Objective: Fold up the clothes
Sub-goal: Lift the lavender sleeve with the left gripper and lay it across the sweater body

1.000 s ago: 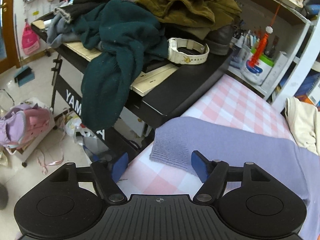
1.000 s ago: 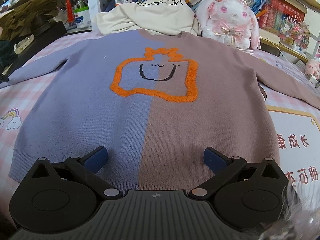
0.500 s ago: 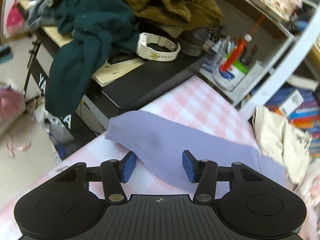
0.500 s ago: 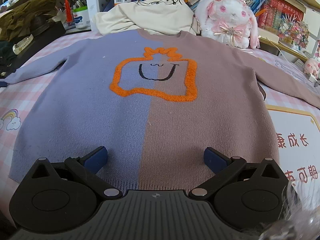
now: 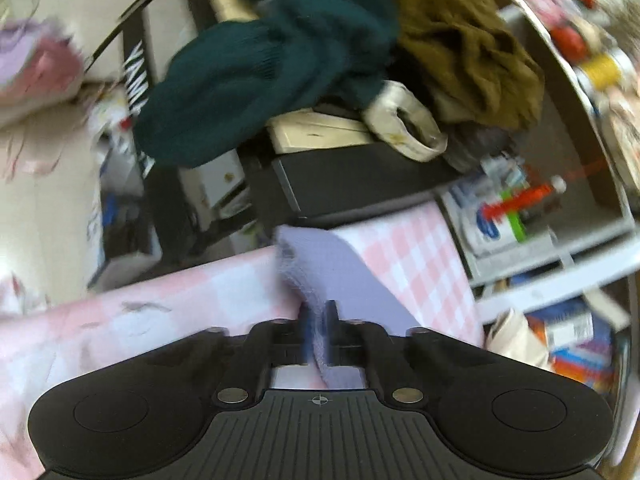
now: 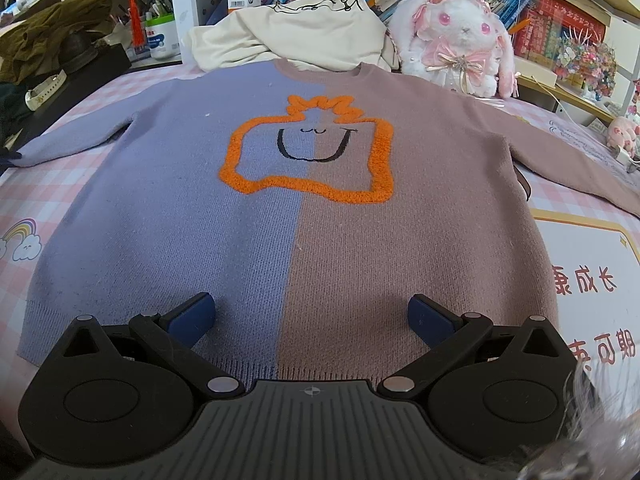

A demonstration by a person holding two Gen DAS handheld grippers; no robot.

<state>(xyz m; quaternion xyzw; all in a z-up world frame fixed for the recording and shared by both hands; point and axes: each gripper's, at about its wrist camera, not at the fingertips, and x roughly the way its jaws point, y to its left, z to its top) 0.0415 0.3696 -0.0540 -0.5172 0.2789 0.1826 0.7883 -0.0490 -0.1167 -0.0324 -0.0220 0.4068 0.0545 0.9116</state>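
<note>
A sweater [image 6: 300, 220], lilac on its left half and mauve on its right, with an orange outlined face, lies flat on the pink checked bedsheet [image 6: 24, 192]. My right gripper [image 6: 312, 312] hovers open just over the hem, one finger above each colour, with nothing between them. The lilac sleeve [image 6: 80, 136] stretches toward the left bed edge. In the blurred left wrist view, my left gripper [image 5: 319, 312] is rolled over, its jaws closing with the pads pinching the lilac sleeve cuff [image 5: 344, 276], which rises off the sheet [image 5: 408, 256].
Past the bed edge a black keyboard [image 5: 352, 176] carries a dark green garment [image 5: 260, 64], an olive one [image 5: 460, 48] and a white watch [image 5: 404, 124]. A cream garment [image 6: 292, 36], a plush rabbit [image 6: 460, 40] and bookshelves line the far side. A white printed mat [image 6: 592, 280] lies at right.
My left gripper rolled, sank onto the sleeve end and went from wide open to shut on the cuff. The right gripper and the sweater body stayed still.
</note>
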